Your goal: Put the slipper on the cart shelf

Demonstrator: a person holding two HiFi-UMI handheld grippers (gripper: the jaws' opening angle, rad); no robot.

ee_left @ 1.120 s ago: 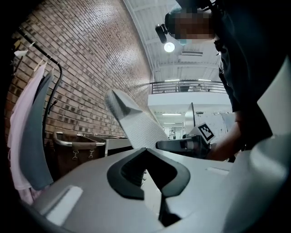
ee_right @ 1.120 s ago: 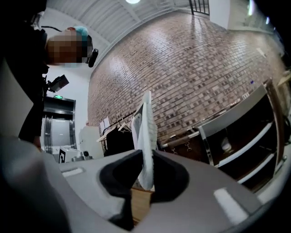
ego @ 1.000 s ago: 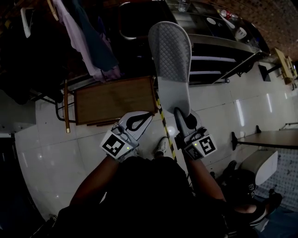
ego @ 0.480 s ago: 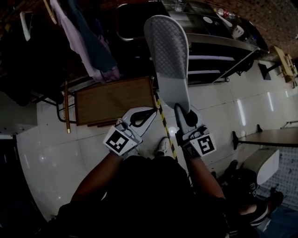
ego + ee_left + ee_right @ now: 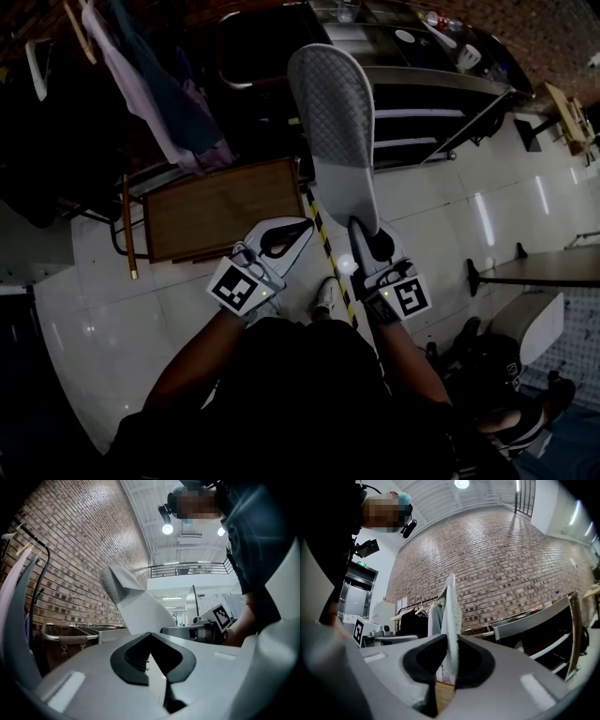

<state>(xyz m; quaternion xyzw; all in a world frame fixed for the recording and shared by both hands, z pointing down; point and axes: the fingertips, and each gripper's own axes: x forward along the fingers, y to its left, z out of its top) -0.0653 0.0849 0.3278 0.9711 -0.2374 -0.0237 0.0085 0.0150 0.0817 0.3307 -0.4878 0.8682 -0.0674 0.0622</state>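
A grey-white slipper point(image 5: 339, 122) sticks out ahead of me with its quilted sole showing. My right gripper point(image 5: 359, 227) is shut on its near end. In the right gripper view the slipper point(image 5: 451, 616) stands edge-on, pinched between the dark pads. My left gripper point(image 5: 301, 226) hangs just left of it, its tips together and nothing in it. From the left gripper view the slipper point(image 5: 136, 606) rises to the right of the closed tips of the left gripper point(image 5: 150, 637). The metal cart point(image 5: 427, 89) with its shelves stands beyond the slipper's tip, up and to the right.
Left of the slipper lies a wooden board on a frame point(image 5: 225, 208). Clothes on a rack point(image 5: 150, 94) hang at upper left. Yellow-black tape point(image 5: 328, 258) crosses the white tiled floor between the grippers. A table edge point(image 5: 544, 272) and a white bin point(image 5: 530, 328) are at the right.
Both grippers and the slipper have drifted slightly to the left in the head view. The right gripper's hold on the slipper is the same.
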